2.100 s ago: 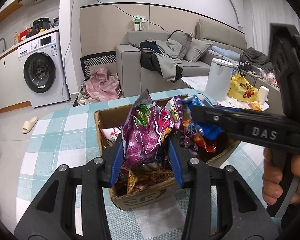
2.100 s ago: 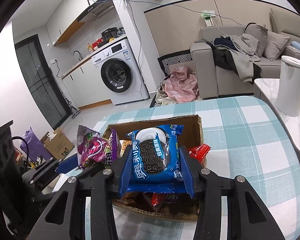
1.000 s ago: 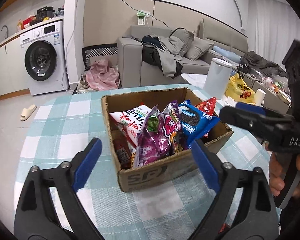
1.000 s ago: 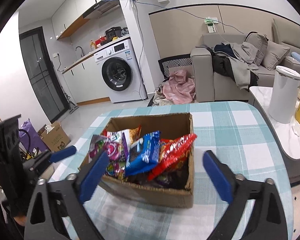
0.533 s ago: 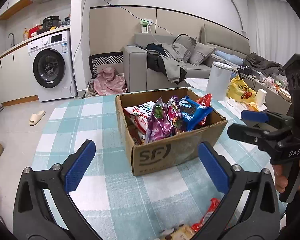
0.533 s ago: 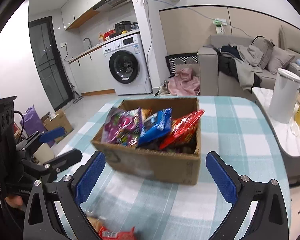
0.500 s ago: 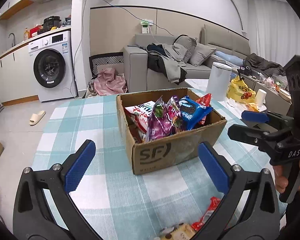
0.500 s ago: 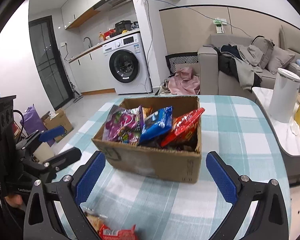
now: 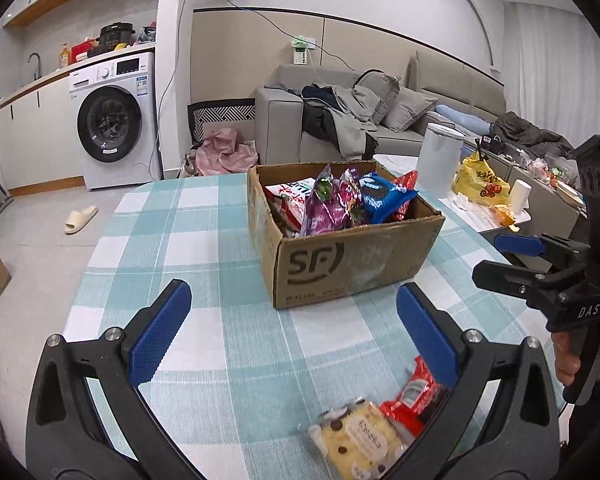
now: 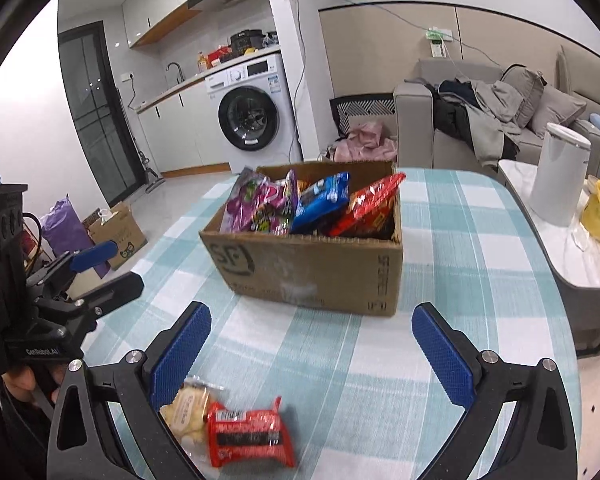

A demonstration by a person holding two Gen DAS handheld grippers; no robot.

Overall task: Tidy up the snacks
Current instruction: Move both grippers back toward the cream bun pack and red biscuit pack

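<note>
- Left gripper (image 9: 292, 328): jaws spread wide with nothing between the pads, held above the checked tablecloth (image 9: 172, 248) short of the box; a hand (image 10: 24, 384) on its handle at the left edge of the right wrist view.
- Just ahead of the left gripper, near the table's front edge: pale chocolate-chip biscuit pack (image 10: 186, 410), flat and touching its neighbour.
- Next to it, on the right: red snack pack (image 10: 246, 436), also flat and still outside the box.
- Right gripper (image 10: 312, 346): jaws likewise spread and empty, hovering over the cloth above those two packs.
- Beyond, mid-table: SF cardboard box (image 10: 312, 268), open-topped and already crowded with a purple candy bag (image 10: 256, 200), a blue Oreo pack (image 10: 324, 196) and a red bag (image 10: 374, 204) standing on edge.
- Likely step: fetching the two loose packs, one per gripper.
- Best done by dropping low and squarely over one pack, closing across its short side, and pinching gently to spare the biscuits.
- Worth lifting clear of the box wall before lowering into a gap.
</note>
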